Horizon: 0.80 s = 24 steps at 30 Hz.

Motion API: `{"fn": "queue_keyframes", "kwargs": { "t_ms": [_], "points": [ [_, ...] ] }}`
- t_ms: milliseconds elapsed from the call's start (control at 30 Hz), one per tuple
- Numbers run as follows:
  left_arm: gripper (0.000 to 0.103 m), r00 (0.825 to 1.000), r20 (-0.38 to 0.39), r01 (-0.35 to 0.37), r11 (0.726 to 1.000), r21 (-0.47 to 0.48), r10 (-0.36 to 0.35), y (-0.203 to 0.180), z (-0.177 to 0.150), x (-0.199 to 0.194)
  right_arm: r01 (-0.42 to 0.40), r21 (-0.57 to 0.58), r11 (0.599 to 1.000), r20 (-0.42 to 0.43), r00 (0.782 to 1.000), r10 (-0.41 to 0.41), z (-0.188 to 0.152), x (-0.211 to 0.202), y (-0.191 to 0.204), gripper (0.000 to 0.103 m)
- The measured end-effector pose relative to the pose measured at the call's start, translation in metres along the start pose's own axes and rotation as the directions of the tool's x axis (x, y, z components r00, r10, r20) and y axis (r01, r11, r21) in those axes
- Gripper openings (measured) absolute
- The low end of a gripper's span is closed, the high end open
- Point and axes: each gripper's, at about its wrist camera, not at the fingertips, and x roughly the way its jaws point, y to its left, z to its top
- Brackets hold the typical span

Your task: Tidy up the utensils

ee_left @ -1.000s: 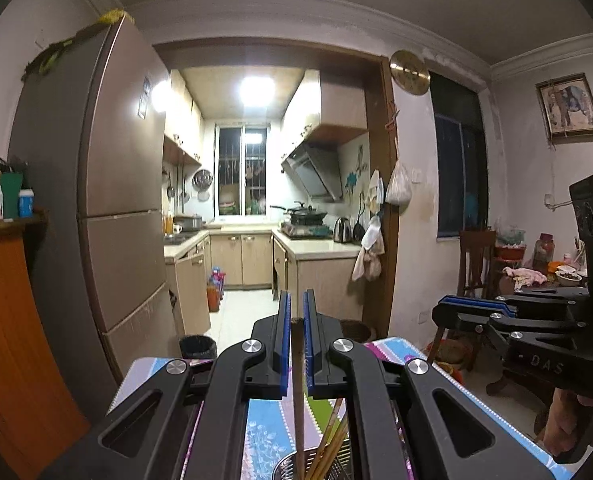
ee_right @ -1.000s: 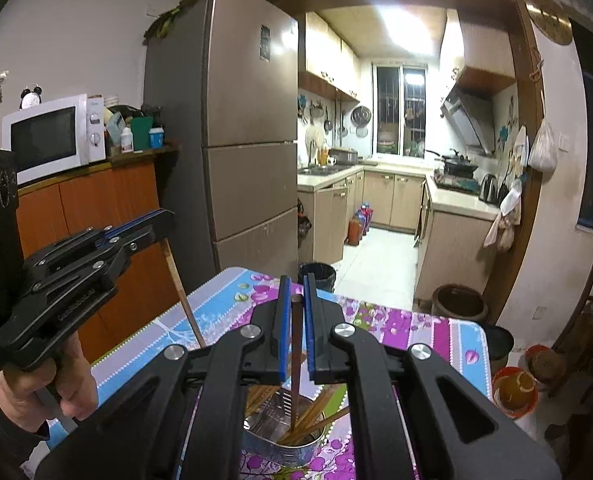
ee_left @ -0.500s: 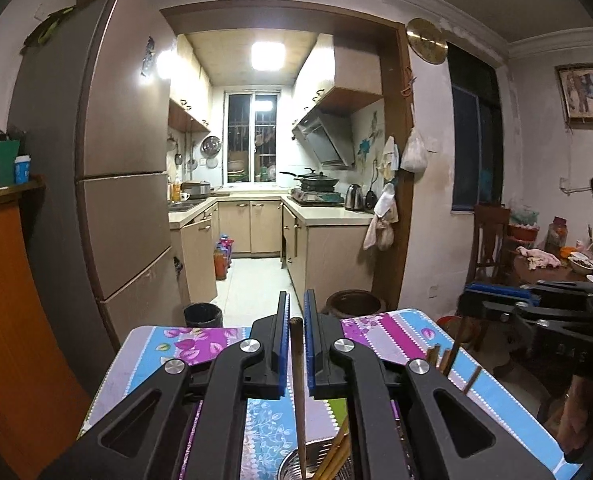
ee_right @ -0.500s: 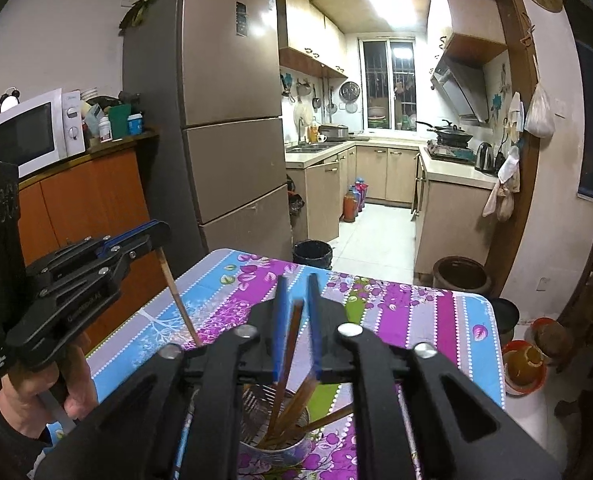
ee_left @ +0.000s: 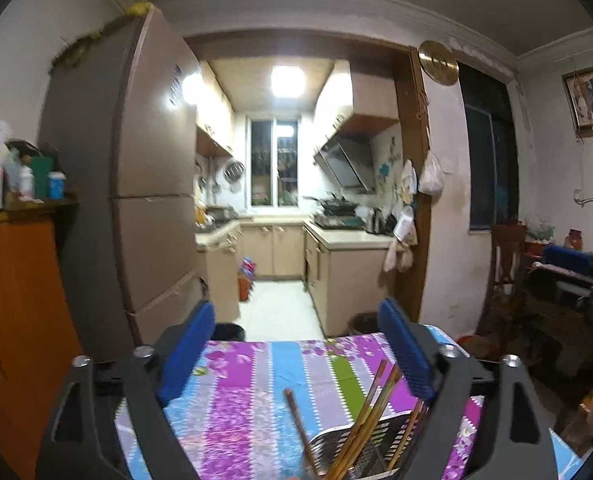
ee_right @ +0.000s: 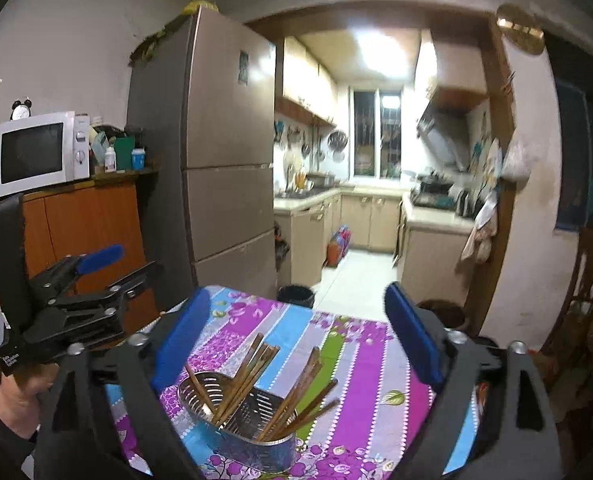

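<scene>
A perforated metal utensil holder stands on the table with several wooden chopsticks leaning in it. It also shows in the left wrist view, with chopsticks sticking up. My right gripper is open and empty, a little above and behind the holder. My left gripper is open and empty, above the holder's left side. The left gripper also shows in the right wrist view, to the left of the holder.
The table wears a striped floral cloth. A fridge and an orange cabinet with a microwave stand to the left. A bin sits beyond the table. A chair stands on the right.
Both grippers opened and let go of their chopsticks, which now rest in the holder. Both grippers have drawn back a little.
</scene>
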Motion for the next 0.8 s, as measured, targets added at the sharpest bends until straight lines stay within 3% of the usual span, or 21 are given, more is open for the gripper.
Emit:
{"fn": "queue_keyframes", "kwargs": {
  "t_ms": [133, 367, 433, 500, 567, 633, 700, 800],
  "points": [
    [0.098, 0.996, 0.077, -0.052, 0.998, 0.024, 0.050, 0.006, -0.016, -0.062, 0.076, -0.025, 0.997, 0.083, 0.994, -0.074, -0.021, -0.049, 0.014, 0.097],
    [0.098, 0.988, 0.139, -0.054, 0.996, -0.064, 0.062, 0.025, -0.055, -0.175, 0.140, 0.024, 0.990, 0.097, 0.985, -0.142, -0.076, -0.123, 0.034, 0.098],
    [0.098, 0.989, 0.137, -0.047, 0.993, -0.111, 0.063, 0.023, -0.067, -0.206, 0.186, 0.029, 0.982, 0.107, 0.976, -0.188, -0.098, -0.145, 0.048, 0.098],
    [0.098, 0.989, 0.127, -0.060, 0.993, -0.098, 0.073, 0.014, -0.082, -0.235, 0.196, 0.033, 0.980, 0.102, 0.975, -0.198, -0.116, -0.161, 0.060, 0.098],
    [0.098, 0.995, 0.092, -0.022, 0.995, -0.092, 0.030, 0.003, -0.097, -0.257, 0.189, 0.046, 0.981, 0.087, 0.977, -0.192, -0.135, -0.179, 0.071, 0.098],
    [0.098, 0.998, 0.062, -0.001, 0.999, -0.053, 0.004, -0.013, -0.110, -0.272, 0.198, 0.062, 0.978, 0.065, 0.977, -0.202, -0.153, -0.193, 0.079, 0.098],
    [0.098, 0.998, 0.049, -0.029, 1.000, 0.002, 0.028, -0.033, -0.126, -0.290, 0.199, 0.073, 0.977, 0.052, 0.978, -0.203, -0.164, -0.203, 0.088, 0.098],
    [0.098, 0.999, 0.032, -0.002, 1.000, 0.007, 0.001, -0.048, -0.142, -0.307, 0.207, 0.079, 0.975, 0.030, 0.977, -0.210, -0.182, -0.218, 0.097, 0.098]
  ]
}}
